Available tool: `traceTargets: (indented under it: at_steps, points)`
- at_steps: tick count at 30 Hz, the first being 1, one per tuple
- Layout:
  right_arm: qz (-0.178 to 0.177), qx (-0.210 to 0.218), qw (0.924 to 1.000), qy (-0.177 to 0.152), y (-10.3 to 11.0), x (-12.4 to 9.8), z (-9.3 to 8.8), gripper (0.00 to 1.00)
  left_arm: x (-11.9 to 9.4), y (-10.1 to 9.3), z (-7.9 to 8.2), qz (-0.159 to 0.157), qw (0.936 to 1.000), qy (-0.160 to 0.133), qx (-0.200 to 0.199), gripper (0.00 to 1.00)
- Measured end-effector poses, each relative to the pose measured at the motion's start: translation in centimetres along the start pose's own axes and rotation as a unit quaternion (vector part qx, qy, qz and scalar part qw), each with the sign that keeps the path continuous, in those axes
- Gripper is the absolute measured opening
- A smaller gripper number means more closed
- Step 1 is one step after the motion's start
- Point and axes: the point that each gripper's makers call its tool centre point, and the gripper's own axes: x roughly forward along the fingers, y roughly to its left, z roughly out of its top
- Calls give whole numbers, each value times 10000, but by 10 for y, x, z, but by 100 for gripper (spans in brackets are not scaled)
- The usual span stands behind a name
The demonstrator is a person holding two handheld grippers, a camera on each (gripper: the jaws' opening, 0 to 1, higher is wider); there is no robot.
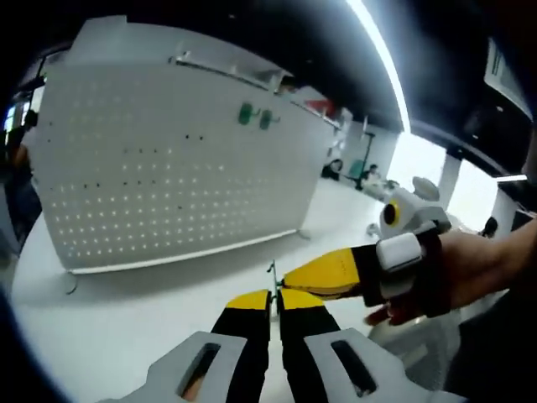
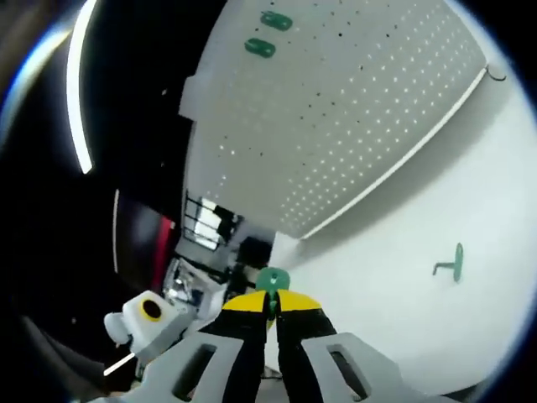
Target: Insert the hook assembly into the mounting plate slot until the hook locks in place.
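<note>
- Left hand-held gripper (image 1: 274,295) first: its yellow-tipped jaws are pinched together on a thin hook assembly (image 1: 272,277), a slim dark-green sliver poking up between the tips.
- Just right of it in the left gripper view, the right hand-held gripper (image 1: 289,280) comes in with a person's hand (image 1: 445,273) behind it, tips nearly meeting the left pair.
- Over in the right gripper view, the right hand-held gripper (image 2: 271,304) is closed on the same sort of piece, with a green disc (image 2: 272,280) peeking above the tips.
- Mounting plate (image 1: 168,159), a white perforated board, stands upright on the white surface (image 1: 126,319), well apart from both grippers; two green hooks (image 1: 254,116) already sit near its top edge.
- A spare hook (image 2: 454,262) lies loose on the surface.
- Handling call: this looks like a light, stiff plastic-and-wire part, small and likely to twist in the pinch. Best held by the flat base, leaving the prong free for the slot.
</note>
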Motion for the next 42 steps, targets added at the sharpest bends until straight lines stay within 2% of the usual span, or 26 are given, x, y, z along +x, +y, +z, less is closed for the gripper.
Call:
traceTargets:
  at_steps: [4, 10, 11, 15, 18, 21, 22, 24, 27, 32, 34, 40, 42]
  points:
    - [14, 59, 10000, 37, 1, 0, -1, 1, -1, 0, 0, 6, 10000, -14, 37, 2]
    - [5, -285, 9995, 157, 4, 2, -5, 0, -2, 2, -4, -7, 9998, 104, 189, 4]
    - [-28, -528, 9985, 164, 5, 3, -5, 0, -2, 2, -5, 3, 9997, 113, 222, 4]
    - [-66, -900, 9958, 139, 8, 3, -3, 0, -3, 3, -2, -5, 9996, 80, 260, 6]
    - [-130, -1265, 9918, 123, 9, 3, 1, 0, -3, 1, 0, -74, 9997, 68, 207, 16]
    - [-203, -1744, 9843, 189, 10, 2, 3, 0, -2, 2, -1, -63, 9994, 76, 339, 37]
    - [-216, -1868, 9820, 165, 11, 2, 5, 0, -2, 2, -1, -64, 9991, 76, 400, 40]
    - [-274, -2227, 9744, 130, 12, 1, 9, 0, -3, -2, -1, -172, 9991, 72, 383, 43]
    - [-297, -2414, 9699, 142, 13, 1, 9, 0, -6, -7, 2, -295, 9992, 12, 273, 49]
    - [-354, -3059, 9511, 227, 15, 3, 8, 0, -10, -12, 8, -394, 9990, -114, 165, 61]
    - [-356, -3147, 9482, 232, 17, 3, 8, 0, -11, -12, 8, -408, 9990, -101, 140, 64]
    - [-404, -3592, 9319, 286, 18, 3, 9, 0, -16, -17, 11, -549, 9982, -169, 144, 73]
    - [-423, -3678, 9285, 280, 18, 3, 9, 0, -18, -18, 12, -594, 9980, -191, 132, 74]
